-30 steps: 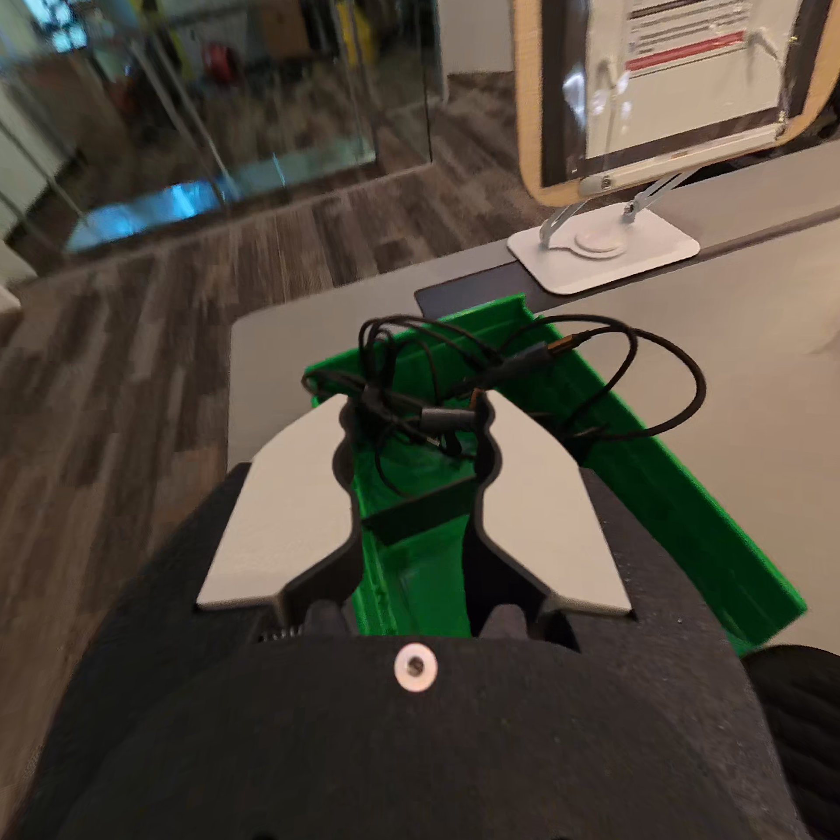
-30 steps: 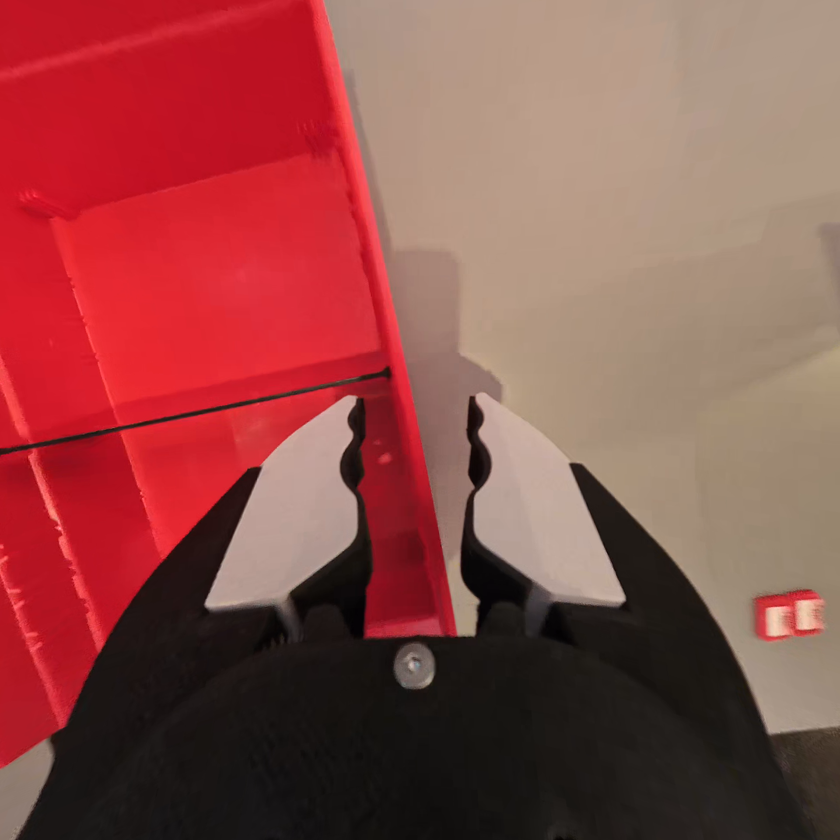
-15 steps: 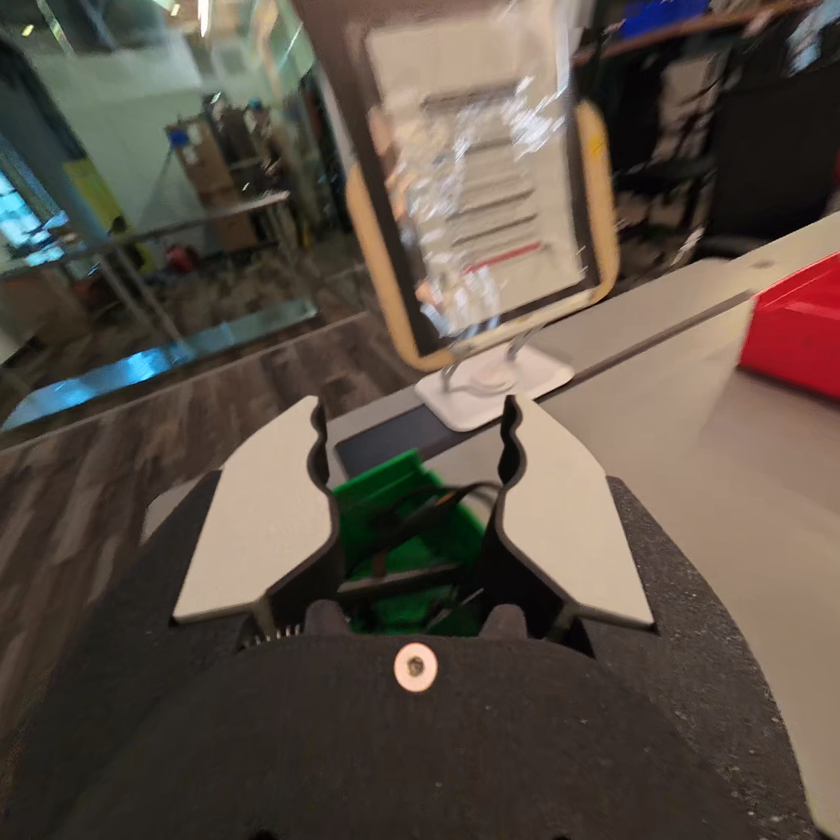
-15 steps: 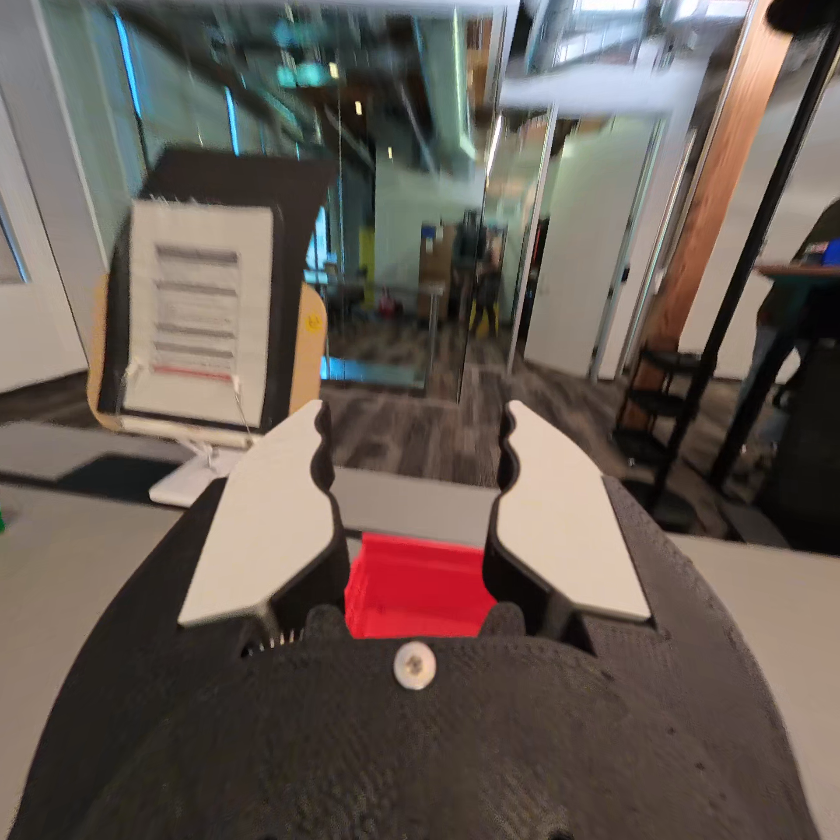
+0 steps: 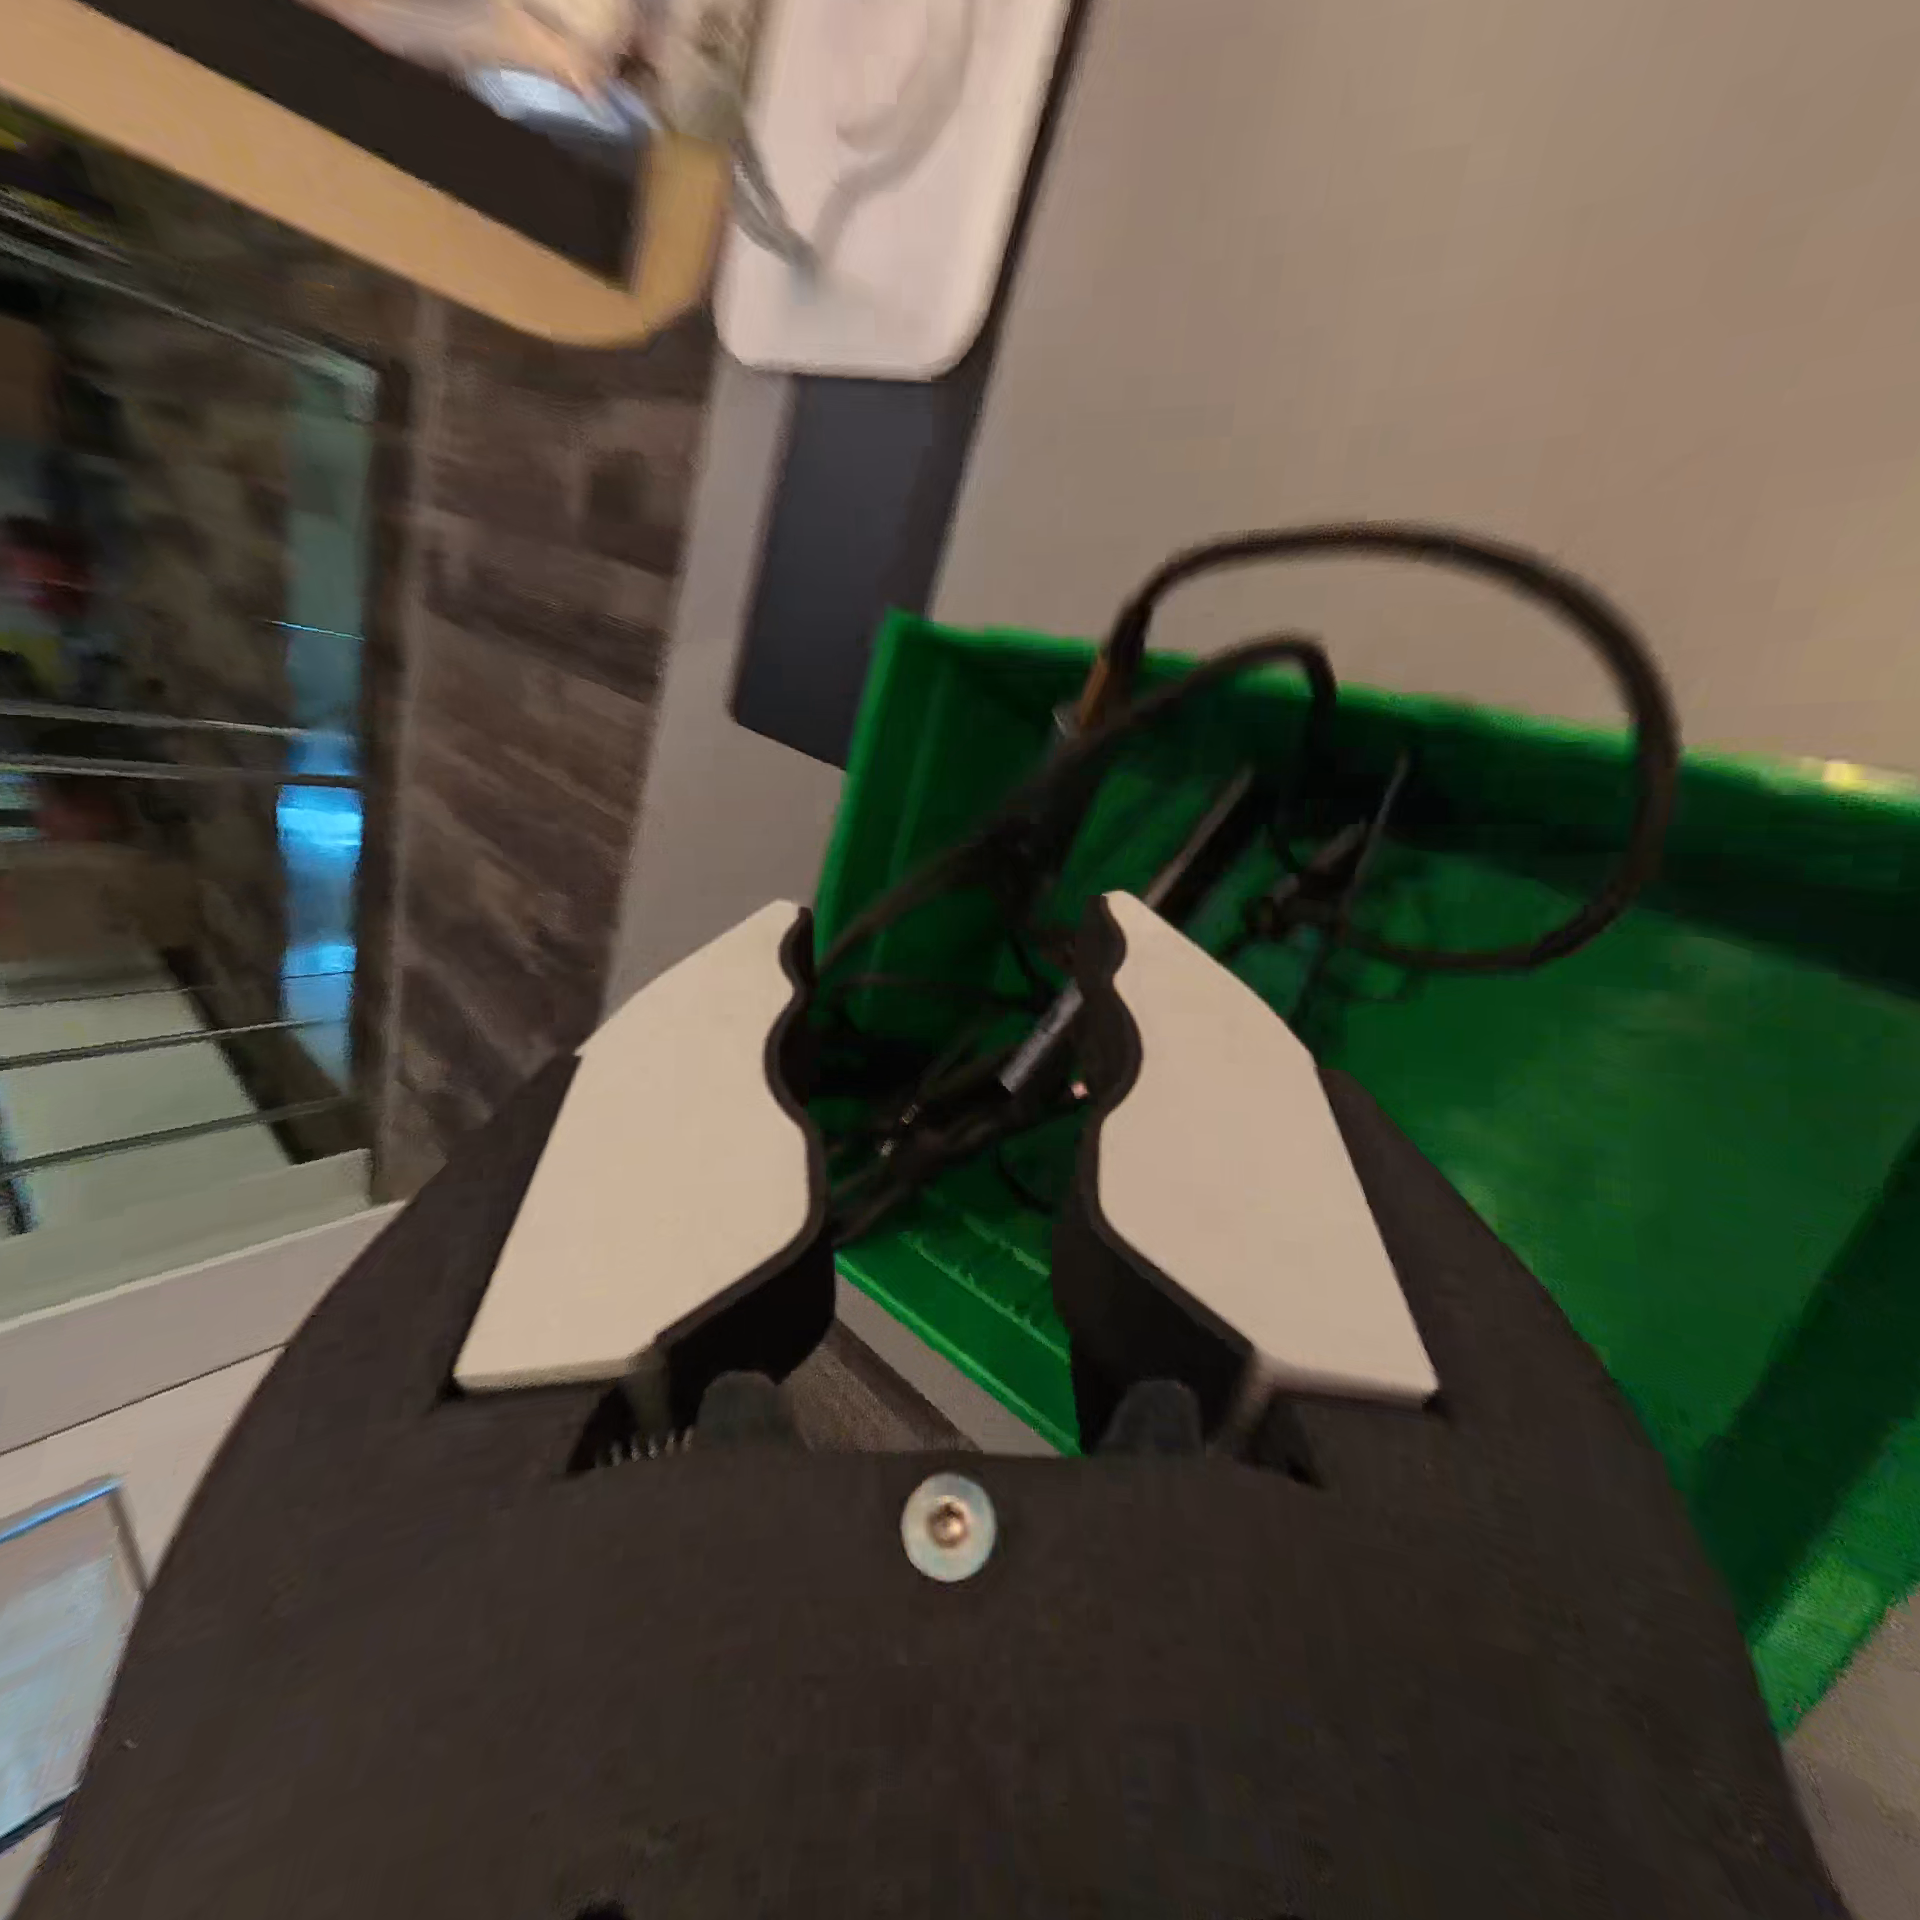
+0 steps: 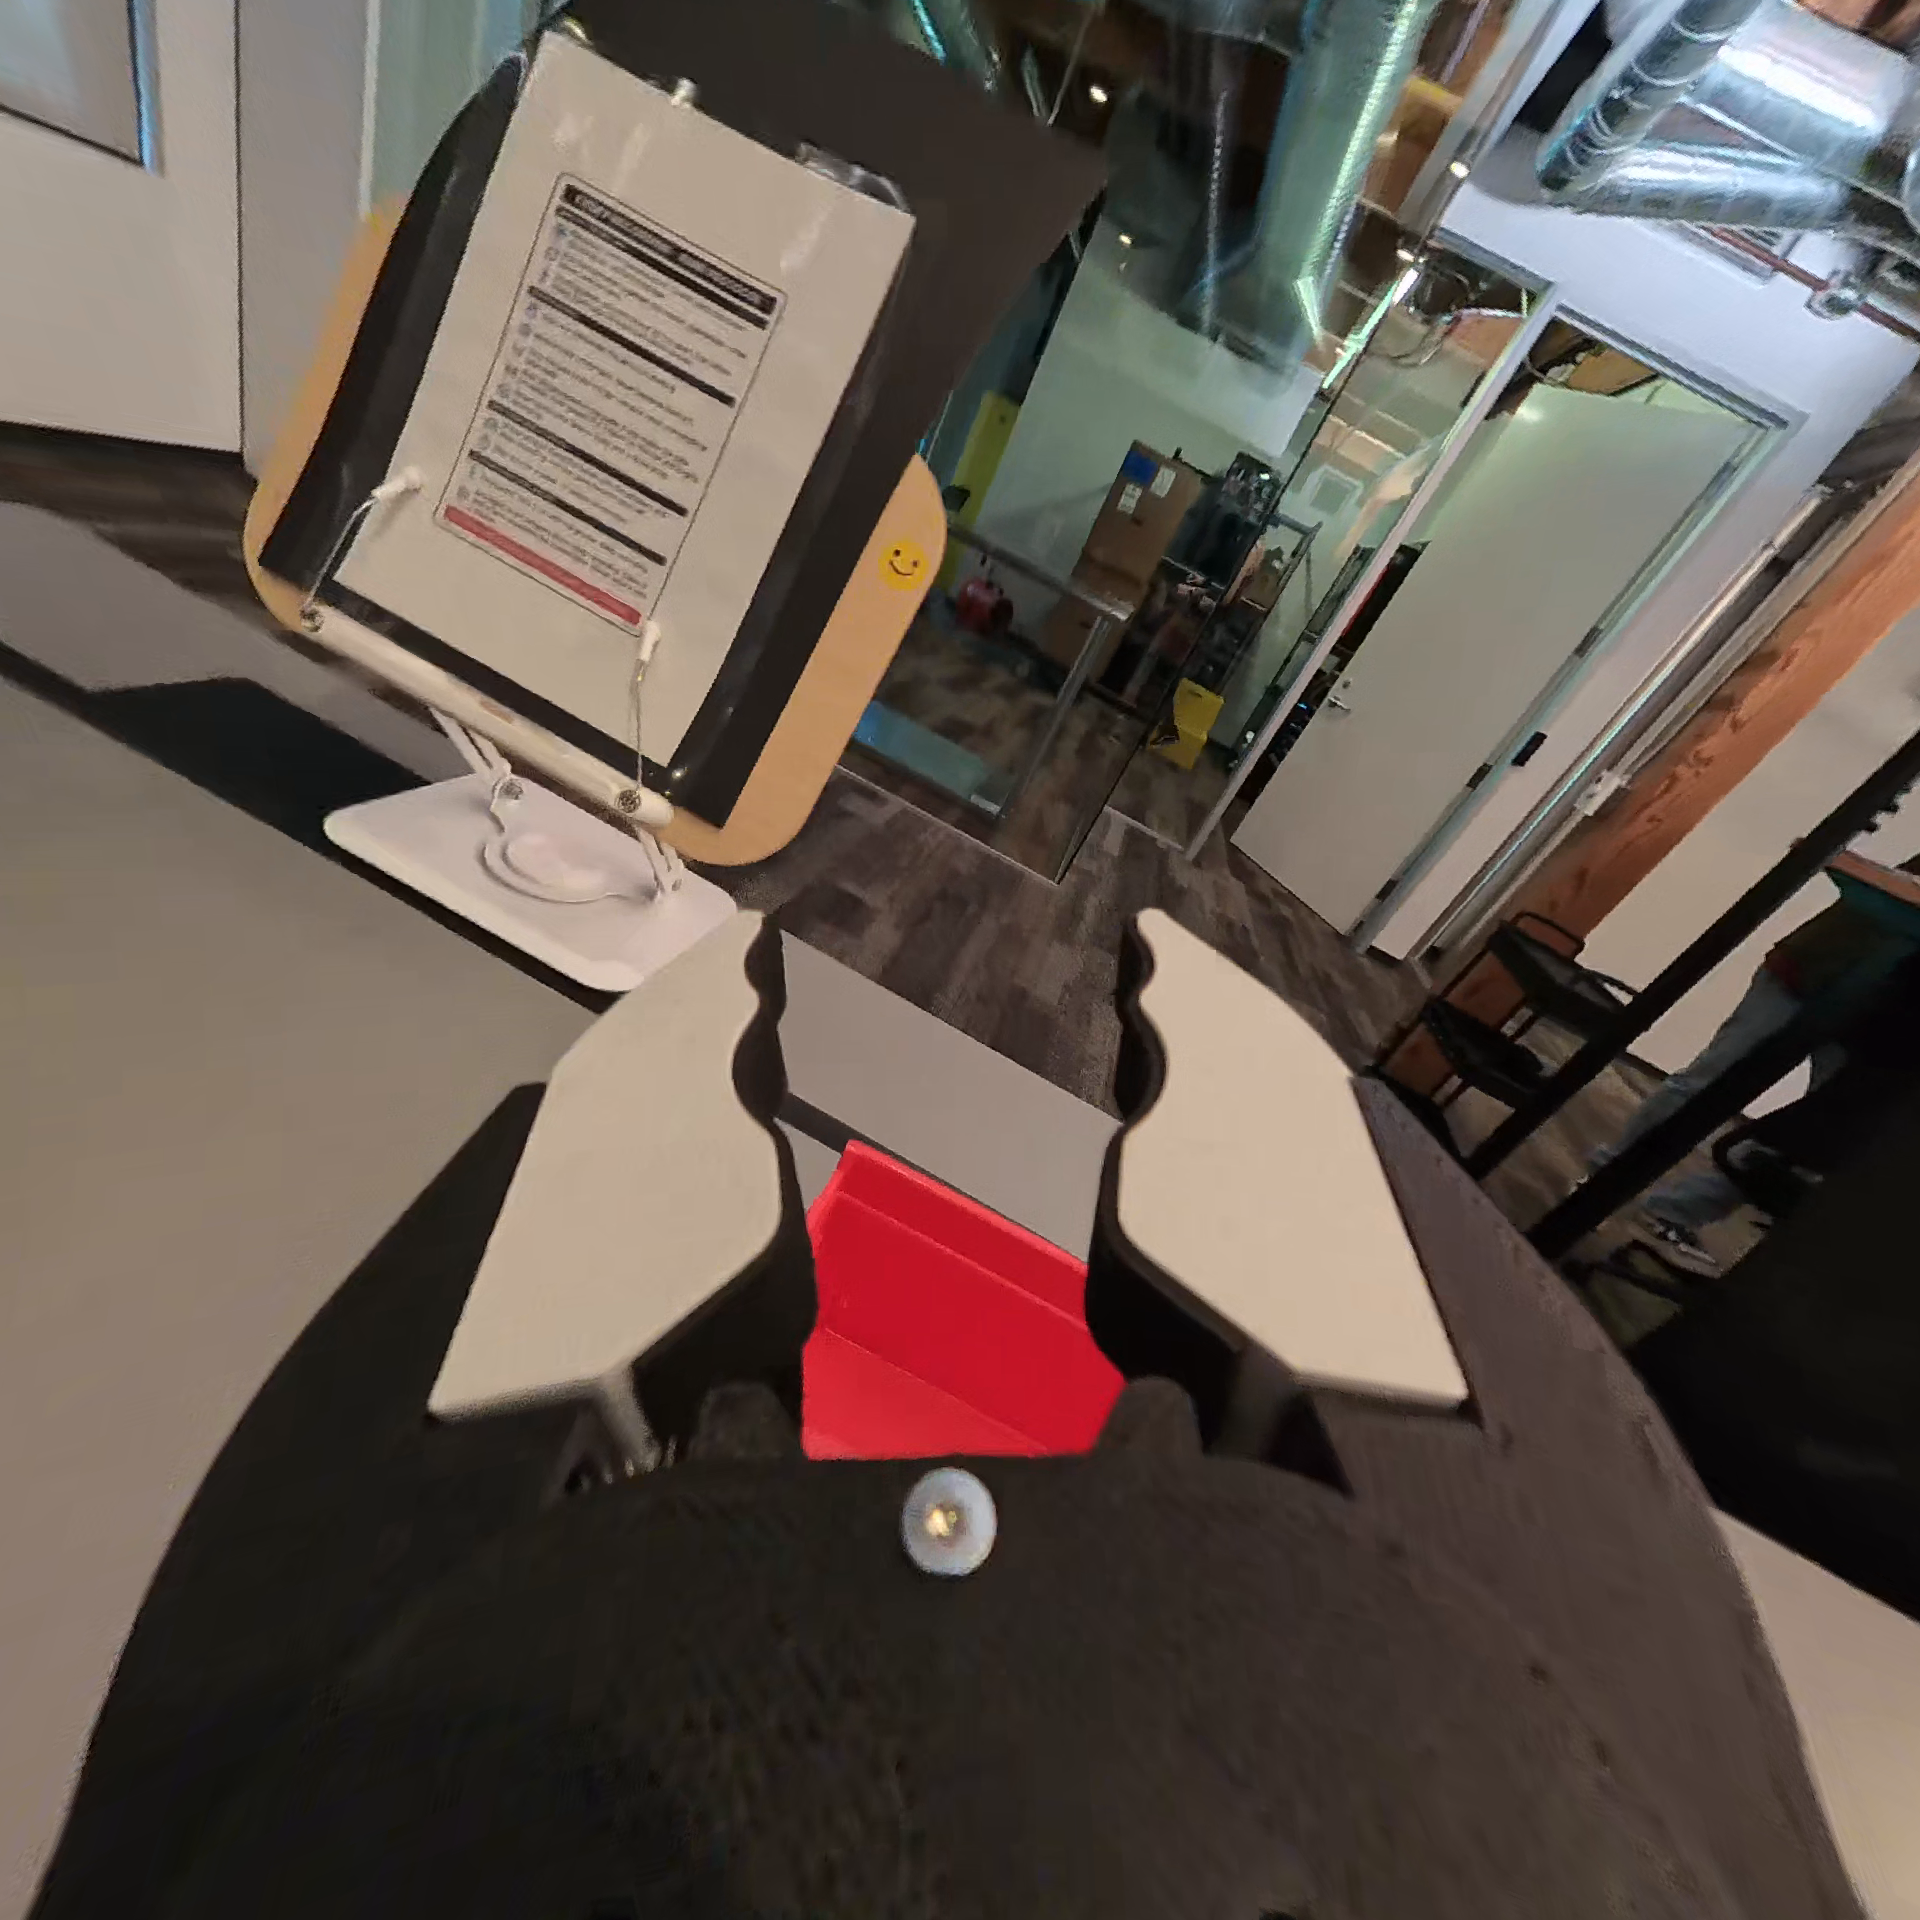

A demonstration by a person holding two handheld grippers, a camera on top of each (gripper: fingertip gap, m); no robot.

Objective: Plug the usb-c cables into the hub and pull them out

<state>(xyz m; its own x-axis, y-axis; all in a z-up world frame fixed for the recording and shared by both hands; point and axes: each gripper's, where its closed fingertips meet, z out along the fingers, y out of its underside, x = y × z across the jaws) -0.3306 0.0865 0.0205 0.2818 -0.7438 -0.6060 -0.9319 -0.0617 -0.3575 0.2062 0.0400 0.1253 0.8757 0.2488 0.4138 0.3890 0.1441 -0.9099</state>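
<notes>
A tangle of black usb-c cables (image 5: 1226,831) lies in a green bin (image 5: 1662,1091) on the grey table; one loop arches above the bin's far wall. My left gripper (image 5: 951,930) is open and empty, tilted, its tips just above the near end of the bin over the cables. My right gripper (image 6: 945,935) is open and empty, raised above a red bin (image 6: 935,1320) that shows between its fingers. No hub shows in either view.
A document stand (image 6: 582,447) with a printed sheet sits on a white base (image 6: 540,883) at the table's far edge; it also shows blurred in the left wrist view (image 5: 852,187). A dark pad (image 5: 842,561) lies beside the green bin. Beyond the table edge are wood floor and glass walls. The grippers' ends are close to 55 cm from one another.
My left gripper tipped back down and rolled, now over the cables in the green bin. My right gripper lifted off the red bin's wall, tilted up and opened wider.
</notes>
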